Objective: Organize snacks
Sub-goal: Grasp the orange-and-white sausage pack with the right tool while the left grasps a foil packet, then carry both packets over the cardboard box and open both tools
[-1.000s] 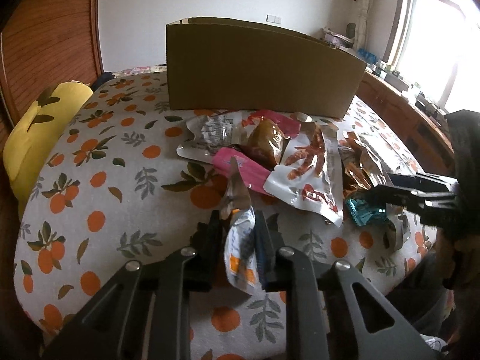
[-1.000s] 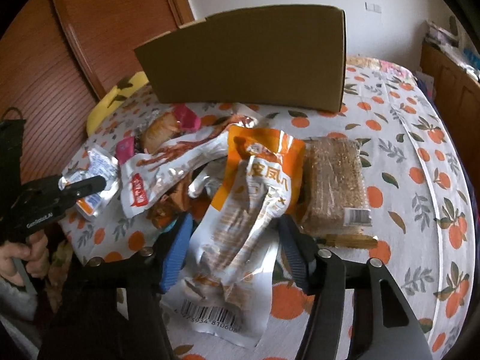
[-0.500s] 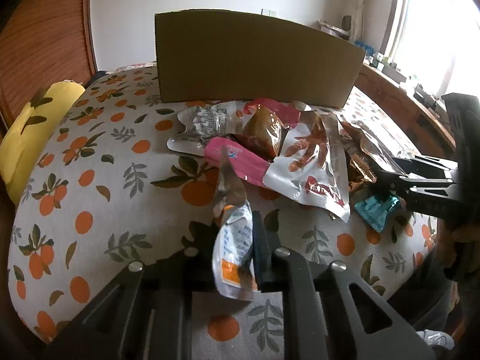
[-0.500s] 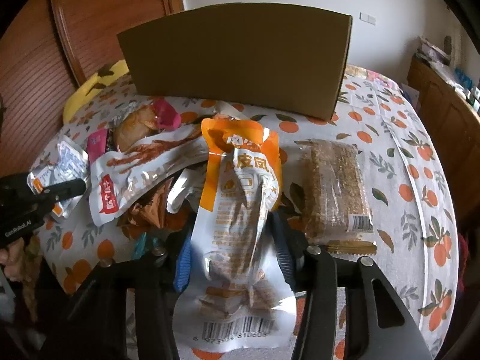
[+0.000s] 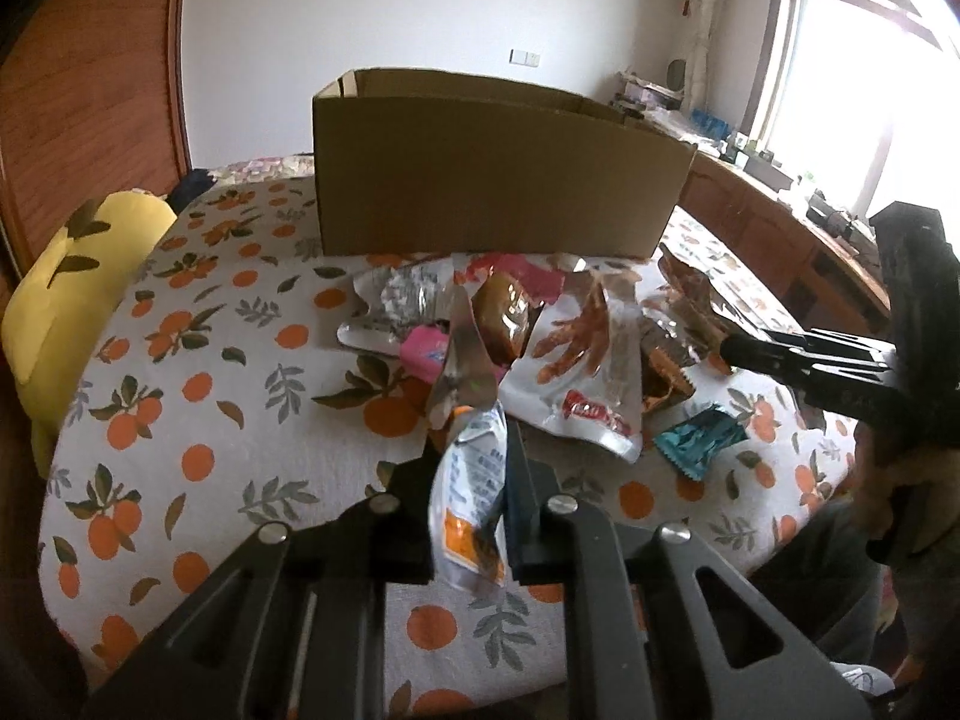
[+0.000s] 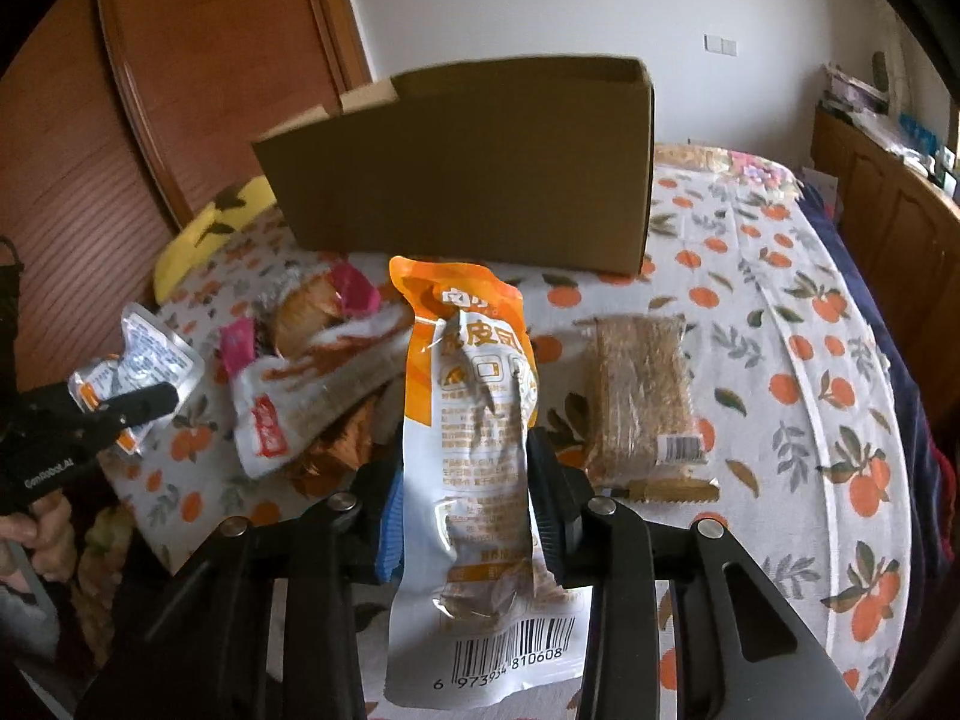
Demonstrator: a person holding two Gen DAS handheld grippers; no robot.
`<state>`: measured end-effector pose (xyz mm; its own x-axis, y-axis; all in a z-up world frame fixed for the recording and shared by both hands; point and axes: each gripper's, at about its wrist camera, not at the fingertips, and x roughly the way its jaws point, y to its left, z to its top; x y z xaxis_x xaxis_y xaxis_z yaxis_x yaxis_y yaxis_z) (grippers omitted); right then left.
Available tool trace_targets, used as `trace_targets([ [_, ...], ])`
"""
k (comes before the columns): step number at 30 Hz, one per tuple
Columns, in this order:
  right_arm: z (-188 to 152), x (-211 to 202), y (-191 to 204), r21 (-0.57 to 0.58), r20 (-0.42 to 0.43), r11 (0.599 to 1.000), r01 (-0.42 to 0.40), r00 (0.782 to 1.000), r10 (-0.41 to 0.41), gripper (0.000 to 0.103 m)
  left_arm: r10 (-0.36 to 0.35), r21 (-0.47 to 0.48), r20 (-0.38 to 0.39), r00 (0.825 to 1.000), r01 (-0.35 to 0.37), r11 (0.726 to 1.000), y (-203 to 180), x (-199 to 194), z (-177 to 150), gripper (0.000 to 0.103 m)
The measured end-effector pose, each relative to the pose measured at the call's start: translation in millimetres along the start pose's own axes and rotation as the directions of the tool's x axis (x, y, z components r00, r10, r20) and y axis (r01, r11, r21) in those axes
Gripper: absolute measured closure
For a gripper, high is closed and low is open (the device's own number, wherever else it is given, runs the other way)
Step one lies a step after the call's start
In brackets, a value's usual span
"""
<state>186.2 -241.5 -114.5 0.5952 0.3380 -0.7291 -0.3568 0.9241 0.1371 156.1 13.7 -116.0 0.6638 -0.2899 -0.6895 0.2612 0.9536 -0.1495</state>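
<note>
My left gripper (image 5: 471, 468) is shut on a small silver and orange packet (image 5: 468, 480), held above the table's near edge; it also shows in the right wrist view (image 6: 135, 378). My right gripper (image 6: 465, 480) is shut on a long orange and white snack pouch (image 6: 474, 438), lifted upright above the table. An open cardboard box (image 5: 498, 180) stands at the back, also in the right wrist view (image 6: 468, 168). A pile of snack packets (image 5: 576, 354) lies in front of the box.
The table wears an orange-print cloth (image 5: 198, 372). A brown bar pack (image 6: 645, 396) lies right of the pouch. A teal wrapper (image 5: 699, 441) lies at the pile's near right. A yellow cushion (image 5: 72, 276) sits at the left edge. Wooden cabinets (image 6: 900, 222) stand right.
Both grippers have risen with their packets. The right jaws closed on the orange pouch and lifted it off the pile; the box now looks lower and farther in both views.
</note>
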Motion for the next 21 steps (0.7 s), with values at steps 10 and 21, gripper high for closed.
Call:
trace_targets([
  [10,33,-30,7,-0.049,0.067,0.999,-0.02,0.998,0.023,0.068,0.001,0.048,0.053,0.999,-0.003,0.999,-3,-7,36,0.09],
  [21,95,-40,-10,-0.095,0.154,0.995,-0.005,0.988,0.019,0.067,0.003,0.109,0.132,0.991,-0.018,0.994,-1,-6,105,0.09],
])
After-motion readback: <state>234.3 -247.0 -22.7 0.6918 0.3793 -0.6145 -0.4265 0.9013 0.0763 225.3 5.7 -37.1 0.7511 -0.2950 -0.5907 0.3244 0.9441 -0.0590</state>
